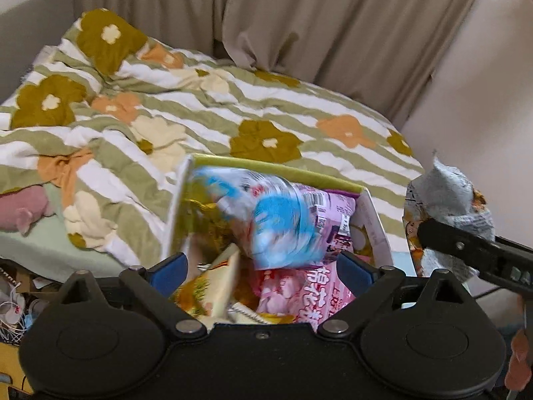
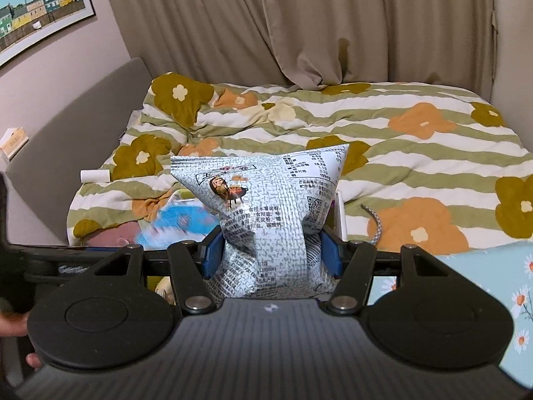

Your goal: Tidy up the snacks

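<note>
A cardboard box (image 1: pixel 373 220) with a green inner wall stands on the bed and holds several snack packets. A blue and white packet (image 1: pixel 273 220), blurred, lies tilted on top of a pink packet (image 1: pixel 313 296) and a yellow one (image 1: pixel 206 286). My left gripper (image 1: pixel 263 271) is open just above the box, its blue pads either side of the packets. My right gripper (image 2: pixel 270 253) is shut on a grey newspaper-print snack bag (image 2: pixel 266 193), held upright to the right of the box; the bag also shows in the left wrist view (image 1: pixel 446 196). The blue packet shows blurred in the right wrist view (image 2: pixel 176 223).
A rumpled striped flower duvet (image 2: pixel 416 153) covers the bed. Beige curtains (image 2: pixel 299 26) hang behind it. A grey headboard (image 2: pixel 66 133) and a framed picture (image 2: pixel 36 10) are at the left. A light blue daisy cloth (image 2: pixel 493 283) lies at the right. Clutter (image 1: pixel 16 303) sits at the lower left.
</note>
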Tool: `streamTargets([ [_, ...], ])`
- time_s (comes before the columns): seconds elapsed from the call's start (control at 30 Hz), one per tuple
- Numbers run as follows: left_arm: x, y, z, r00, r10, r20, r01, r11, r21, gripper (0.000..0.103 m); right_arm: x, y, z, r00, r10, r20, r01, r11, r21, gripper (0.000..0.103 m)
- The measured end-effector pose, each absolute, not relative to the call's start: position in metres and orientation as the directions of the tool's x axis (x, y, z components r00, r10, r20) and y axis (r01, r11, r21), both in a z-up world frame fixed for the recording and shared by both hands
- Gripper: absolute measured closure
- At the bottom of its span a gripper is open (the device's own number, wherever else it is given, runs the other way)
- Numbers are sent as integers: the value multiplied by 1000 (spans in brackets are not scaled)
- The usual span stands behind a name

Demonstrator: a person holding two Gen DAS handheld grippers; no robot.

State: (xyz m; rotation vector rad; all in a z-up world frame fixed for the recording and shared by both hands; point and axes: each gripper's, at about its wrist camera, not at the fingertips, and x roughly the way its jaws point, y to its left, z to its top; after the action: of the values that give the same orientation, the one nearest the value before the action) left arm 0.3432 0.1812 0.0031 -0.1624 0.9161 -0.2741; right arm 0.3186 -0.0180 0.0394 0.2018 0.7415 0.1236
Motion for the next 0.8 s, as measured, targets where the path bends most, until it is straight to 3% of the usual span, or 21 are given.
streamTargets([
  [0.43, 321, 210, 16, 642, -251, -724, 92, 963, -253, 3, 346, -4, 40, 713, 220, -665, -104, 972, 210, 26],
  [0.5, 319, 215, 17, 647, -251, -720, 85, 962, -258, 3, 350, -2, 37, 713, 223, -665, -99, 970, 220, 15],
  [0.53, 318, 216, 17, 648, -252, -719, 83, 961, -262, 3, 351, -2, 34, 713, 221, -665, -90, 970, 225, 0],
  [0.8, 315, 221, 11, 639, -267, -722, 88, 957, -276, 3, 348, 0, 24, 708, 211, -673, -64, 970, 236, 0],
])
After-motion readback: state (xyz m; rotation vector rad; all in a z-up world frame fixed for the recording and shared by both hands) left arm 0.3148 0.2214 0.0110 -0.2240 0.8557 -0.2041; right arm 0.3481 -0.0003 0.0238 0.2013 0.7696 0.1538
